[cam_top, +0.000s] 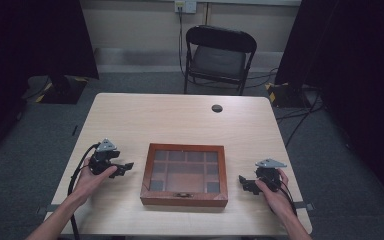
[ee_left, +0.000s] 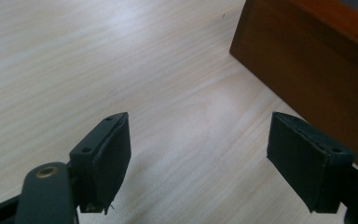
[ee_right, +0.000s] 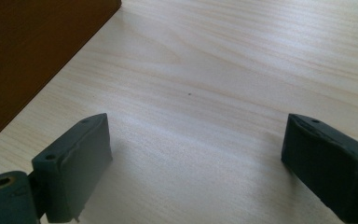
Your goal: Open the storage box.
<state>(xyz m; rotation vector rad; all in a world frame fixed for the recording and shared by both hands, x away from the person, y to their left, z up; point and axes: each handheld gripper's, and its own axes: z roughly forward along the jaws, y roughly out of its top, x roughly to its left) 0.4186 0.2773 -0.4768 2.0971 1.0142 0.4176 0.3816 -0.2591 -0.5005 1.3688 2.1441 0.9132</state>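
Both forearms reach in from the near edge of the table [cam_top: 180, 120]. The left hand [cam_top: 92, 179] holds the left gripper [cam_top: 126, 167] low over its near-left part, jaws spread wide and empty. The right hand [cam_top: 275, 192] holds the right gripper [cam_top: 244, 183] near its near-right edge, jaws likewise wide apart, apparently just above the tabletop.

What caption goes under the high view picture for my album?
Two hands rest an open left gripper and right gripper beside a closed wooden box.

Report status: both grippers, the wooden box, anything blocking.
Left gripper open, holding nothing, left of wooden box. Right gripper open, holding nothing, right of box. Box lid closed, latch toward the person. Table bare around it, nothing blocking.
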